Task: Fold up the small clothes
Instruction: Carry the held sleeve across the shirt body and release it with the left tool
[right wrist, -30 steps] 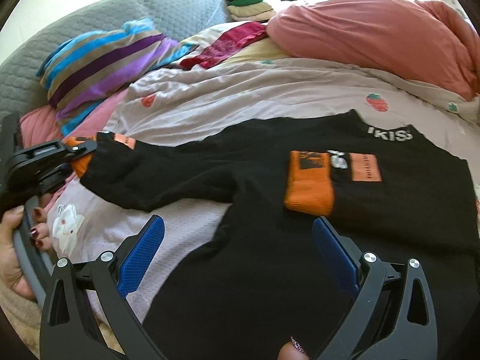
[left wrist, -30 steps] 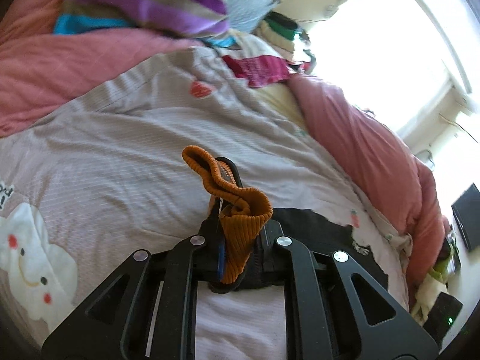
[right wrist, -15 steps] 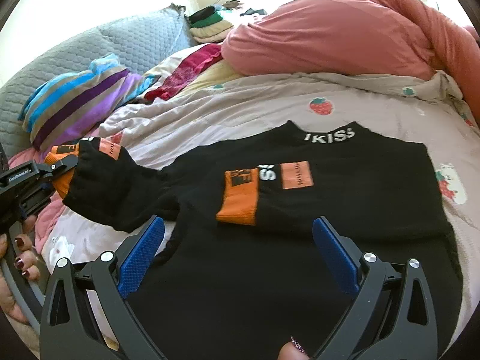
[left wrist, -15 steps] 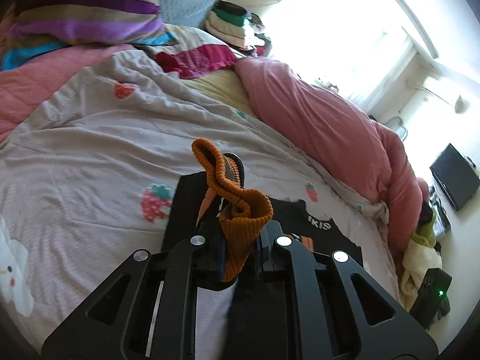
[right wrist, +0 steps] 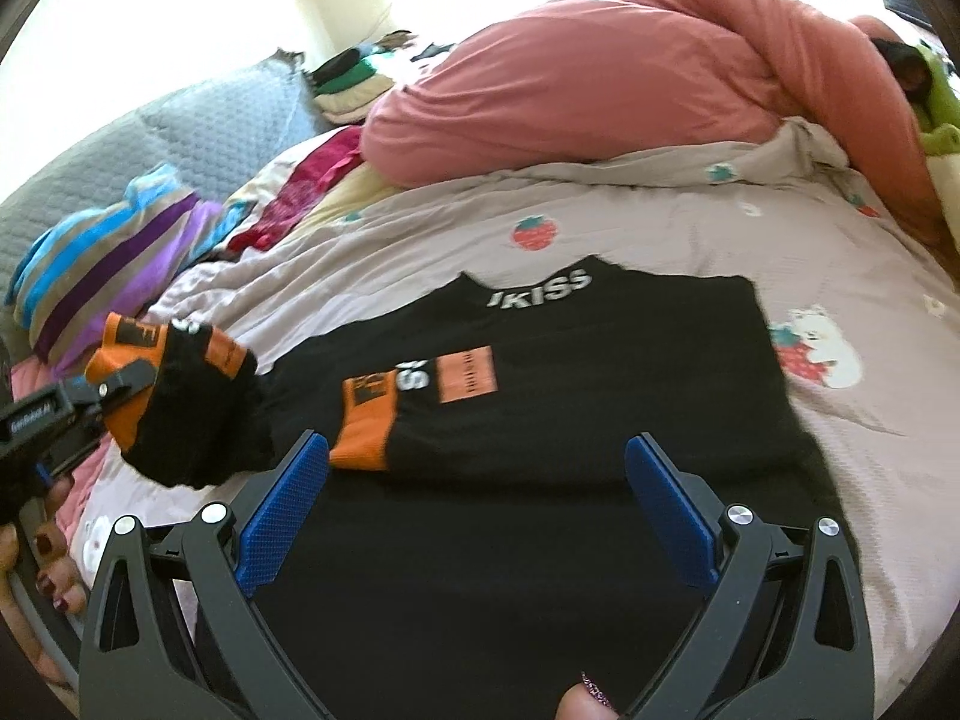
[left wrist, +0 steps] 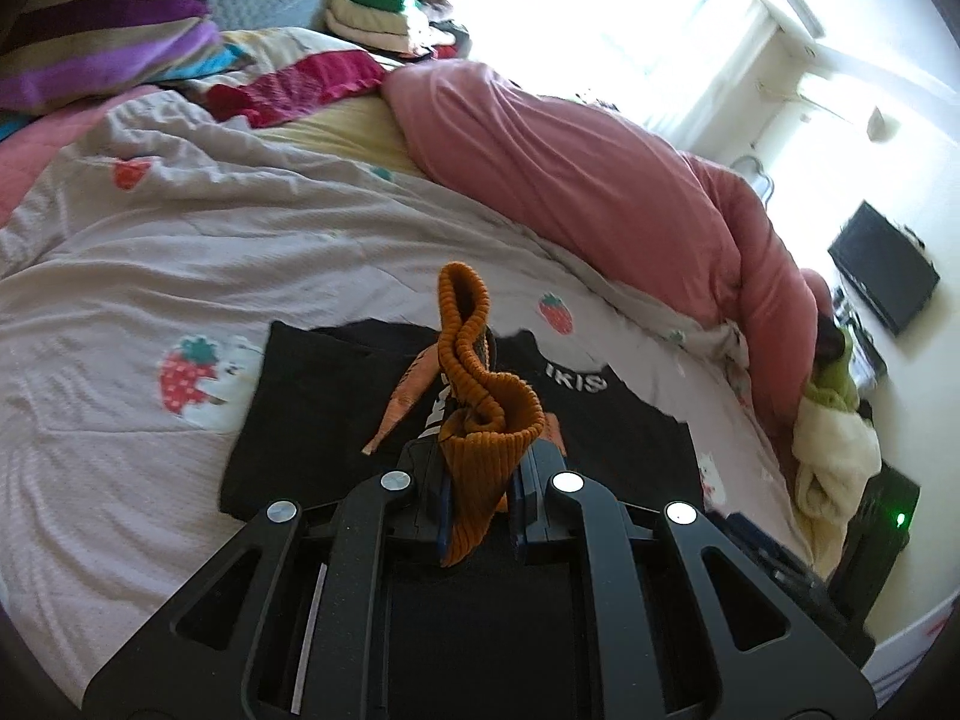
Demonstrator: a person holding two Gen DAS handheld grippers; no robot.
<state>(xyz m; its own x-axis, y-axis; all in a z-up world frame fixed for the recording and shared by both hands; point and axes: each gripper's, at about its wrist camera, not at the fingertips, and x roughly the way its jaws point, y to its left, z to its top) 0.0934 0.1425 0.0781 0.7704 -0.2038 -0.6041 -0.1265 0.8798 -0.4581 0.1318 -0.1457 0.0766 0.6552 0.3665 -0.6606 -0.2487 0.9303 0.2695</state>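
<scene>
Currently your left gripper (left wrist: 480,516) is clamped on the orange ribbed cuff (left wrist: 474,450) of the black sweater (right wrist: 600,372), lifting that sleeve above the garment. Your right gripper (right wrist: 477,516) hangs wide apart over the sweater's lower body, gripping nothing. Sweater lies flat on the strawberry-print quilt (right wrist: 720,222), pink duvet (right wrist: 600,78) beyond.

bare pale bedspread (right wrist: 690,228) lies open beyond the black sweater's (right wrist: 600,360) collar and to its right. a bunched pink duvet (right wrist: 630,78) walls off the far side; a striped pillow (right wrist: 102,264) and red cloth (right wrist: 312,186) crowd the far left corner, folded clothes (right wrist: 348,90) behind them.
</scene>
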